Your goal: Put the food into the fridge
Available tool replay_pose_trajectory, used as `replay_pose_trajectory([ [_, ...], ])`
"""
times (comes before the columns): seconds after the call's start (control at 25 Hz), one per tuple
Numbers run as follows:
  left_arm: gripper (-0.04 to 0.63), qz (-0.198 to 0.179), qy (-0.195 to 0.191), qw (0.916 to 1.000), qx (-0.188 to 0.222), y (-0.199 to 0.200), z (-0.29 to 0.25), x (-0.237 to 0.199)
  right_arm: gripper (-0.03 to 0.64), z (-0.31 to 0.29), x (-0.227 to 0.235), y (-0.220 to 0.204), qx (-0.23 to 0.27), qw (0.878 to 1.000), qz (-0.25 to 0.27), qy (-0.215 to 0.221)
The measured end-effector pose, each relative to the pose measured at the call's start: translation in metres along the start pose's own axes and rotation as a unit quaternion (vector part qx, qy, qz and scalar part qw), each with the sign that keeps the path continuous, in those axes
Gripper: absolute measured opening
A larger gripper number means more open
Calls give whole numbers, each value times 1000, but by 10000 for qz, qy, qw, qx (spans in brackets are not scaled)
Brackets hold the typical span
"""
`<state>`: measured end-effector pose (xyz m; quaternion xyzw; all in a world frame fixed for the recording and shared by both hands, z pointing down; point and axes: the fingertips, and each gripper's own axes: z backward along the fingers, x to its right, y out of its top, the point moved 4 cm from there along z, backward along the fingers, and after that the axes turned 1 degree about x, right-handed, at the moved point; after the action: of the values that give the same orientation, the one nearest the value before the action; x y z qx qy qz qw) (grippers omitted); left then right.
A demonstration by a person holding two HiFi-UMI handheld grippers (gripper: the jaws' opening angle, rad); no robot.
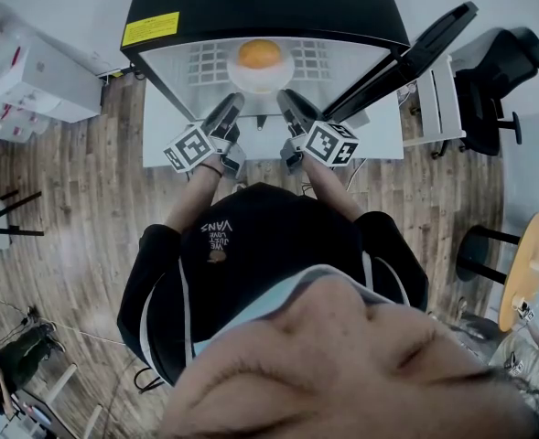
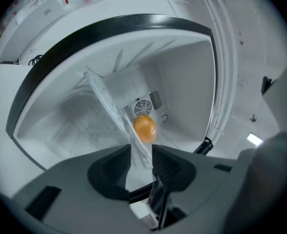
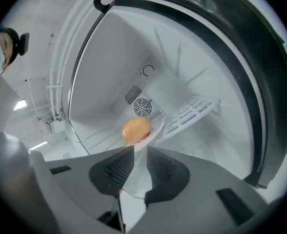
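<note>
Two grey claws crowd the lower edge of both gripper views, each with the near rim of a white plate (image 1: 262,86) between its jaws. On that plate sits an orange (image 1: 260,53), at top centre of the head view and just above the jaw tips in the left gripper view (image 2: 144,128) and the right gripper view (image 3: 136,129).

The left claw (image 2: 141,147) has its jaws standing apart about the rim. The right claw (image 3: 139,152) is clamped on the plate (image 3: 154,133). In the head view, the left claw (image 1: 232,101) and right claw (image 1: 287,101) reach side by side into the open fridge (image 1: 260,3).

The plate rests on a white wire shelf (image 3: 192,111) inside the fridge. A round fan grille (image 3: 142,106) shows on the back wall behind the orange. The black fridge door (image 1: 415,53) stands swung out toward the upper right, and a yellow label (image 1: 150,28) marks the fridge top at upper left.

The fridge stands on a white surface (image 1: 379,137). The person in a dark shirt (image 1: 260,245) fills the lower centre, over a wood floor (image 1: 77,199). A black office chair (image 1: 498,71) sits at the upper right.
</note>
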<state>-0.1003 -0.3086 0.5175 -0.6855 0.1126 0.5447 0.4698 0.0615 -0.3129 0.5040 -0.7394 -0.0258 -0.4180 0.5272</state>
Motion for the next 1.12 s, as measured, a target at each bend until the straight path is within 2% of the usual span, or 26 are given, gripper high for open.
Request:
replay_pose_trajectory([
  [0.12,130,-379,19,9992,-90,-1,0,2,67,1,-3,-4,-79,9994,336,-19],
  [0.24,129,-938,104,9952,-258,-4,-1,3,50,2,-6,-6,-170,9967,789,-59],
  [0.4,100,-1450,122,9887,-357,-5,-3,7,34,2,-7,-7,-265,9945,1005,-81],
  [0.8,29,-2108,180,9755,-605,-5,-7,10,18,0,-9,-4,-331,9902,1352,-147],
  [1.0,23,-2266,173,9708,-767,-6,-11,11,18,-5,-10,-4,-344,9898,1375,-134],
  [1.12,21,-2248,165,9710,-802,-4,-15,10,18,-8,-9,-2,-346,9898,1377,-128],
])
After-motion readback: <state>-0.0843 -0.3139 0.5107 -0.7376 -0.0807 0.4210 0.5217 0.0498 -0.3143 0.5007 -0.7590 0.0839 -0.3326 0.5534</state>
